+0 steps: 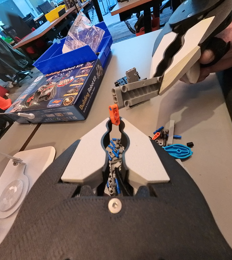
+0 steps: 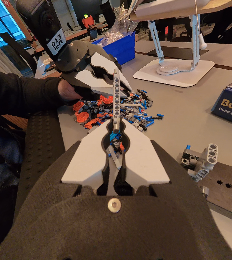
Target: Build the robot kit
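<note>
Left fingers: the left gripper [image 1: 115, 120] has its fingers pinching the lower end of a small orange connector [image 1: 114, 114], held above the bench [image 1: 197, 190].
Orange connector: its long axis stands nearly upright, tilted a little to the left at the top; 2 round holes show on its face, and its top end is just beside the near-left end of the grey beam assembly [image 1: 135, 92].
Right fingers: the right gripper [image 2: 116, 123] has its fingers pinching one end of the grey beam assembly [image 2: 116, 98]; in the left wrist view this gripper [image 1: 160, 84] comes in from the upper right, in a person's hand [image 1: 225, 46].
Grey beam assembly: in the left wrist view its long axis runs from the right fingers down and left toward the orange connector; in the right wrist view it runs straight away from the camera, showing a row of round holes.
Under the left fingers: a heap of loose parts [image 2: 112, 109] in blue, grey, orange and black lies on the bench.
Near right: a blue oval tool [image 1: 178, 152] among a few more pins.
Behind the beam: a small grey and black build [image 1: 129, 78] on a black perforated plate [image 2: 228, 187].
Far left: a dark printed box [image 1: 53, 92], a blue bin [image 1: 70, 59] with a clear plastic bag [image 1: 83, 31].
Near left: a white stand [image 2: 174, 70].
</note>
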Available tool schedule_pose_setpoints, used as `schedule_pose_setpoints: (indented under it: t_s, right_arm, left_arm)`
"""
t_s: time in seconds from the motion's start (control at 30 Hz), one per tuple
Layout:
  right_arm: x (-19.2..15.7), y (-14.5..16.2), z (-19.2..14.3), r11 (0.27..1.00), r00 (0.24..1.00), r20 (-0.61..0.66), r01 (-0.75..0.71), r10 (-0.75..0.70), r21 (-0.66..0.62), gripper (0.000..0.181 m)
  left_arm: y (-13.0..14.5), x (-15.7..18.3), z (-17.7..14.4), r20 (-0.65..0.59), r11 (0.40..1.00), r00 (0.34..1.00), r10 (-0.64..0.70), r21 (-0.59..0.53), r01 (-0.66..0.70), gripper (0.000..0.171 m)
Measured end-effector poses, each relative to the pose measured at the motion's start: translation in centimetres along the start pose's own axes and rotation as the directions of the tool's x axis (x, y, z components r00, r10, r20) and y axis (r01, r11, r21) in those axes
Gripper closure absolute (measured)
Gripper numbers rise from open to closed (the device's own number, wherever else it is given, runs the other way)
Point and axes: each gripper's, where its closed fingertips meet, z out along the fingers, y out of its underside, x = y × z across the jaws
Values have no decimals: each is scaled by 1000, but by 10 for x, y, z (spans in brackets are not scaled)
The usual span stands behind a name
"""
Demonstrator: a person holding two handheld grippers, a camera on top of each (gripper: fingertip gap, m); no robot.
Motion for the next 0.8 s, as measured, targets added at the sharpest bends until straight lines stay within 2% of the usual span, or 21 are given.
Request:
schedule_pose_setpoints:
  t_s: [0.4, 0.8]
  right_arm:
    - [-2, 2, -5, 999, 999, 6, 33, -33, -12, 176]
    - [10, 5, -10, 1000, 1000, -28, 12, -12, -18, 175]
  left_arm:
    - [6, 10, 0, -62, 996, 995, 82, -39, -84, 160]
    - [11, 1, -5, -38, 992, 994, 99, -76, -101, 159]
